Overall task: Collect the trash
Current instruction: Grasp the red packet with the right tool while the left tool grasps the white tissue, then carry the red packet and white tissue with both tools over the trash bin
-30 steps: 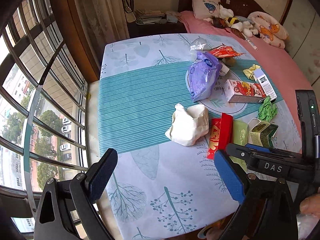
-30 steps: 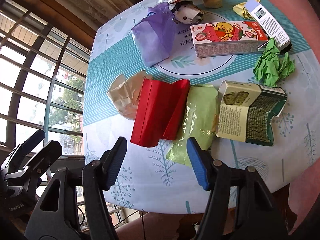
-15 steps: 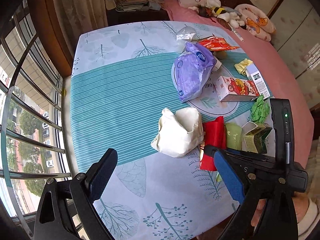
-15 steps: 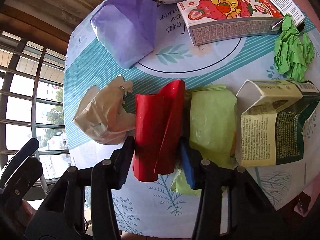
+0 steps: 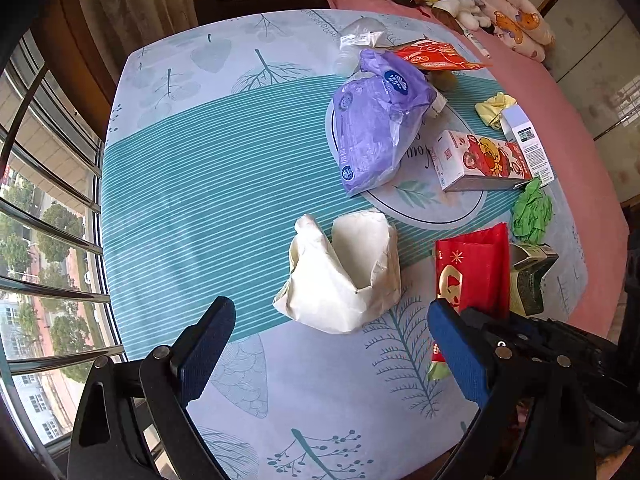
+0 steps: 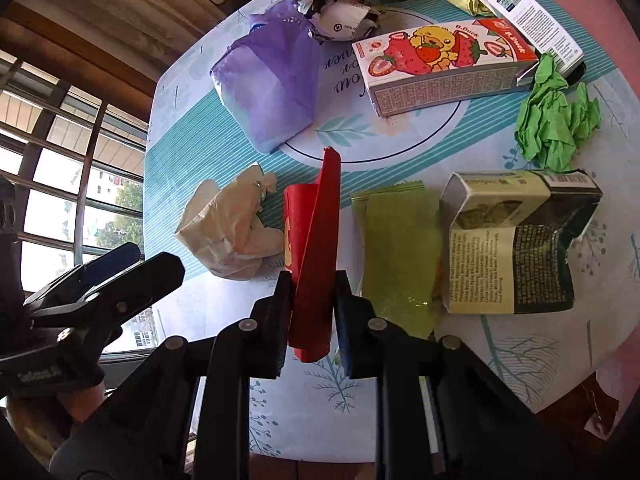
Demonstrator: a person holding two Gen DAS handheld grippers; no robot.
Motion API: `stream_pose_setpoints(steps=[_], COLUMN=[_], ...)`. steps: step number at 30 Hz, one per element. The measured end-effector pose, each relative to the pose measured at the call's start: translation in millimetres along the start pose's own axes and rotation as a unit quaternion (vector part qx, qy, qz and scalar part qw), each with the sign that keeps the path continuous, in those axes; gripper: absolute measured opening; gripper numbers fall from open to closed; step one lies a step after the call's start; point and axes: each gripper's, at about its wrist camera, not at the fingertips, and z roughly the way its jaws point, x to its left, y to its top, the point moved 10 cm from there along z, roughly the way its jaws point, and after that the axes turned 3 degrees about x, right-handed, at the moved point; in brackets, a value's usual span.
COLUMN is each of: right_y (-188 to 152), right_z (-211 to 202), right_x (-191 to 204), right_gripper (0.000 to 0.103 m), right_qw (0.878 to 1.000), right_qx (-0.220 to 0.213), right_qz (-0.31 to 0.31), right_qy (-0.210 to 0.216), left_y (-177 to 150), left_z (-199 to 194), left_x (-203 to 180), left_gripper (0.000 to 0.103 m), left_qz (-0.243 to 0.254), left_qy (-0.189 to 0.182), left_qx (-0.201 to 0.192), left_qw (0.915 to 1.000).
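Trash pickup only just starting: right gripper (image 6: 310, 312) closing on red packet (image 6: 310, 240), left gripper (image 5: 332, 356) hanging wide and empty, everything else, purple bag (image 5: 376, 136) included, sitting uncollected on table (image 5: 224, 184).

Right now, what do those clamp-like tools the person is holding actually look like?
Each hand-held gripper is a black plastic frame with silver rivets at its pivots, ending in two flat fingers faced with blue pads. The left hand-held gripper shows its pads clearly; the right hand-held gripper looks the same. The left's body carries small, unreadable embossed lettering.
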Motion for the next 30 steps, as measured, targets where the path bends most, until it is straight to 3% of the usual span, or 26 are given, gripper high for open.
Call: stream_pose_setpoints(steps=[4, 9, 11, 16, 24, 30], right_y=[-2, 1, -2, -13, -28, -41], right_z=[-8, -40, -51, -74, -88, -106], right_x=[-4, -8, -14, -30, -44, -52], right_gripper=[0.017, 0.017, 0.017, 0.017, 0.016, 0.016], right_qw=[1.000, 1.000, 0.999, 0.999, 0.999, 0.998], right_qx=[-0.012, -0.018, -0.019, -0.020, -0.017, -0.022], right_qz=[-0.002, -0.007, -0.011, -0.022, -0.025, -0.039], right_qy=[-0.012, -0.024, -0.031, -0.040, -0.043, -0.037], left_y=[4, 11, 12, 14, -4, -39], left_z=[16, 35, 40, 38, 18, -10], left_x=[-8, -13, -14, -16, -31, -57], left_gripper=[0.093, 0.068, 0.052, 0.037, 0.034, 0.034], left_qz=[0.013, 0.020, 0.015, 0.032, 0.039, 0.038], left_qy=[0.016, 0.036, 0.036, 0.059, 0.065, 0.054], left_qx=[0.009, 0.018, 0.019, -0.005, -0.029, -0.050], left_qw=[0.9997, 0.9990, 0.9991, 0.9977, 0.9967, 0.9966])
